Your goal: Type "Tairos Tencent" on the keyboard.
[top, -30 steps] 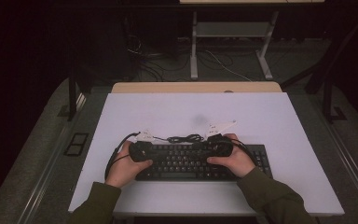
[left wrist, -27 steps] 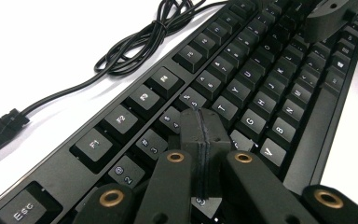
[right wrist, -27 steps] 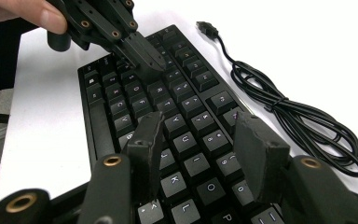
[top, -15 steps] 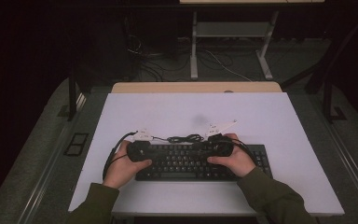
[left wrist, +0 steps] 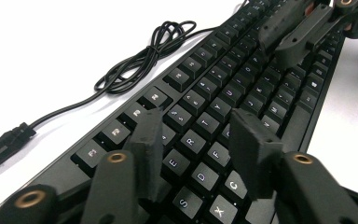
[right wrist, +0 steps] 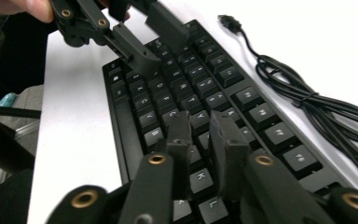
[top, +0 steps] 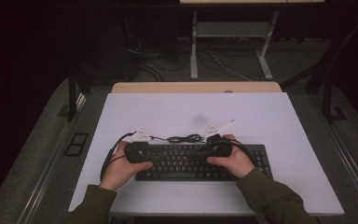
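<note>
Both tongs over black keyboard (top: 200, 161) on table (top: 261, 116). Left tongs (left wrist: 200, 140) just opening, apart, empty. Right tongs (right wrist: 200, 135) just closing, narrow gap, nothing between. Key pressing apparently ongoing.

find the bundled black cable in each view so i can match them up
High view: bundled cable on the white table, just behind the keyboard, mid-width.
Left gripper view: upper left, left of the keyboard.
Right gripper view: right side, right of the keyboard.
Shared landmark: the keyboard's function-key row, which runs beside it.

White table top (top: 270, 121), wooden desk edge (top: 196, 87) behind it, tangled floor cables (top: 154, 60), white frame legs (top: 194, 51)
</note>
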A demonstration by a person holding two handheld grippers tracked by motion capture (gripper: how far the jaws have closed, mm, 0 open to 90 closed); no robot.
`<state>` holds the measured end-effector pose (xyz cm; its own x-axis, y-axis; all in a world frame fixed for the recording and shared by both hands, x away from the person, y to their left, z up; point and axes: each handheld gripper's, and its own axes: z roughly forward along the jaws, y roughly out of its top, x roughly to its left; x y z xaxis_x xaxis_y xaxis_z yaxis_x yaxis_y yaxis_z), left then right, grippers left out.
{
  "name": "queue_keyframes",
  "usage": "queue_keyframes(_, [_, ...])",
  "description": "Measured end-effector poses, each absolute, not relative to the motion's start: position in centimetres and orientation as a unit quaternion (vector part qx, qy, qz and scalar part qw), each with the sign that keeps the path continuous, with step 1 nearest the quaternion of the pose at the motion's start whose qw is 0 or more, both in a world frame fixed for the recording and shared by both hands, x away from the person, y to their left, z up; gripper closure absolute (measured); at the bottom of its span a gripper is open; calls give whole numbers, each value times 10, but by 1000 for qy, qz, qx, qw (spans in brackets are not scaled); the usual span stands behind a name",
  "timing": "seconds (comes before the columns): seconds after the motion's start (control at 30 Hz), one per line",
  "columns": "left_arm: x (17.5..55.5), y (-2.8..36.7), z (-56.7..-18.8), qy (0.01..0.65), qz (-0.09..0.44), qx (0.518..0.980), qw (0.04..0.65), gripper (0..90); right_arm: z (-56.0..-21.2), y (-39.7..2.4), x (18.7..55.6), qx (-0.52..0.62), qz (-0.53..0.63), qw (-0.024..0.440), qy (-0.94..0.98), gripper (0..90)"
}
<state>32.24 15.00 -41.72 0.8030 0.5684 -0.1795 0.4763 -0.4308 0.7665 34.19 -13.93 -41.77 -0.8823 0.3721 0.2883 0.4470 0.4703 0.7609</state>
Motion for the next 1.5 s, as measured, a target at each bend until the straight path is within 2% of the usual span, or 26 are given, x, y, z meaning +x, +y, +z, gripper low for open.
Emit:
queue_keyframes(0.2, [323,152,-418,310,57,843,436,443,-417,-136,339,-234,-449,54,-861,895])
queue_keyframes(0.87, [322,151,-417,306,54,842,442,398,-432,-115,328,-218,-423,75,-876,896])
queue_keyframes(1.5, [322,150,-418,303,52,843,441,398,-438,-108,325,-215,-401,55,-889,895])
